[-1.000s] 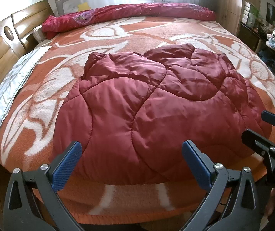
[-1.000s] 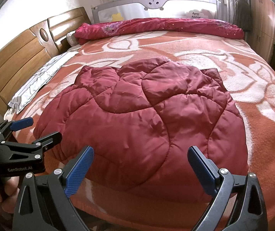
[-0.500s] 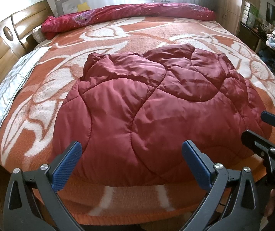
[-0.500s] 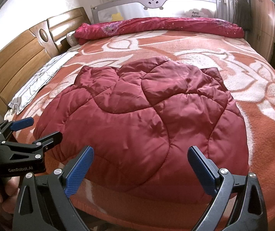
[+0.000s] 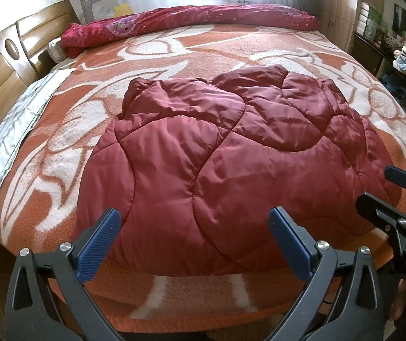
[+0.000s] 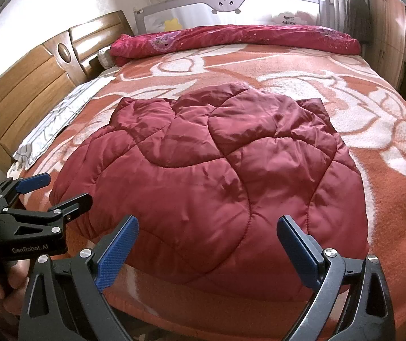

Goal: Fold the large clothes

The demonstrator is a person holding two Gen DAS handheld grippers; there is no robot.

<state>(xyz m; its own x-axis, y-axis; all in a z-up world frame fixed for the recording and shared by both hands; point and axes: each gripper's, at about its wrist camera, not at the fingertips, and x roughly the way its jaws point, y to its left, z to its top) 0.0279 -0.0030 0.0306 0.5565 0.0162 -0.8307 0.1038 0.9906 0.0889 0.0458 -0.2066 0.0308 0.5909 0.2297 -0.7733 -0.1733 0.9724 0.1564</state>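
A dark red quilted padded garment (image 5: pixel 225 164) lies in a rounded, folded heap on the orange and white blanket (image 5: pixel 174 56) of a bed; it also shows in the right wrist view (image 6: pixel 217 182). My left gripper (image 5: pixel 194 244) is open and empty, just short of the garment's near edge. My right gripper (image 6: pixel 207 253) is open and empty, also at the near edge. Each gripper shows in the other's view: the right one (image 5: pixel 387 187) at the right, the left one (image 6: pixel 58 190) at the left.
A rolled crimson floral quilt (image 5: pixel 191 20) lies across the far end of the bed. A grey striped cloth (image 5: pixel 15 125) lies along the left side by the wooden headboard (image 5: pixel 4 65). A grey bed rail (image 6: pixel 225 2) stands behind. Cluttered shelves (image 5: pixel 401 54) are at the right.
Almost nothing has changed. Both grippers stay open at the near edge and the garment lies as before.
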